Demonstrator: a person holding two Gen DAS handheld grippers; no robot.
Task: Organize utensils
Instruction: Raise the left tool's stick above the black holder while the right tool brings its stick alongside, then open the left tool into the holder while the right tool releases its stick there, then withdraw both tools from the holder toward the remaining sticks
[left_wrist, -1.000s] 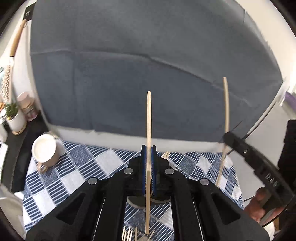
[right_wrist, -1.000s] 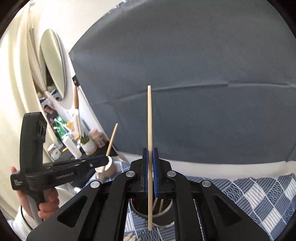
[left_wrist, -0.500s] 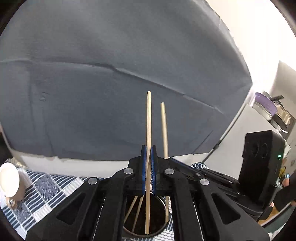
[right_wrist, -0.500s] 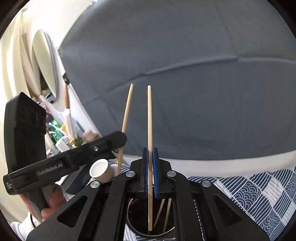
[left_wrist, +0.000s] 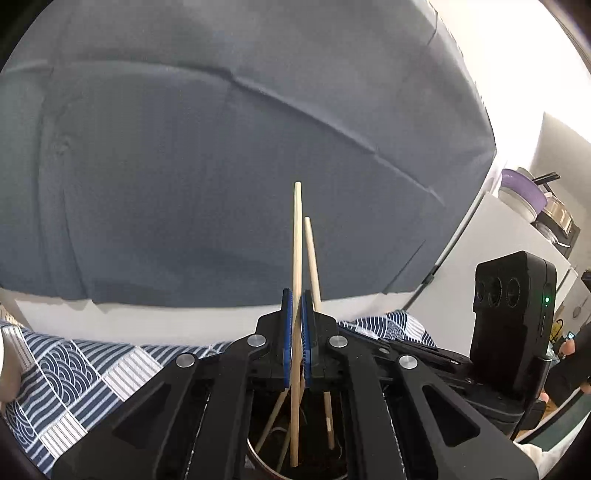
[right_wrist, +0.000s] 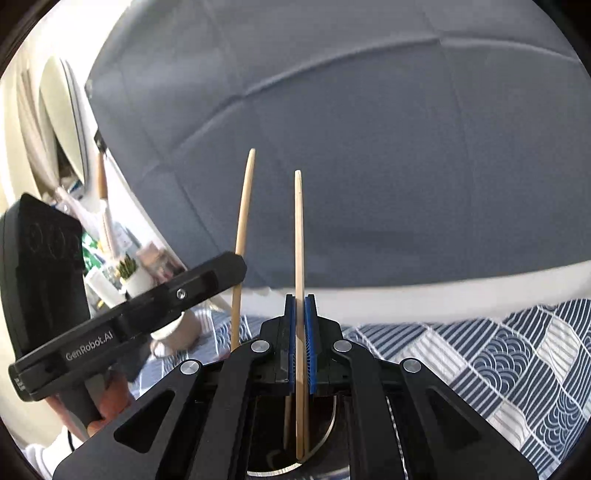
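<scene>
Wooden chopstick (left_wrist: 296, 258) clamped upright between the blue pads of the left gripper (left_wrist: 296, 332), lower tip down inside the dark round holder (left_wrist: 258, 456) directly below. Second chopstick (right_wrist: 299, 258) pinched the same way in the right gripper (right_wrist: 300, 339), tip over the holder's metal rim (right_wrist: 327, 434). More loose sticks leaning inside the holder. Blue-and-white patterned cloth (right_wrist: 498, 354) underneath, holder near its front edge. Grey fabric backdrop (left_wrist: 221, 166) behind. Small potted plant (right_wrist: 129, 273) and pale mug (right_wrist: 177, 328) toward the cloth's left edge.
</scene>
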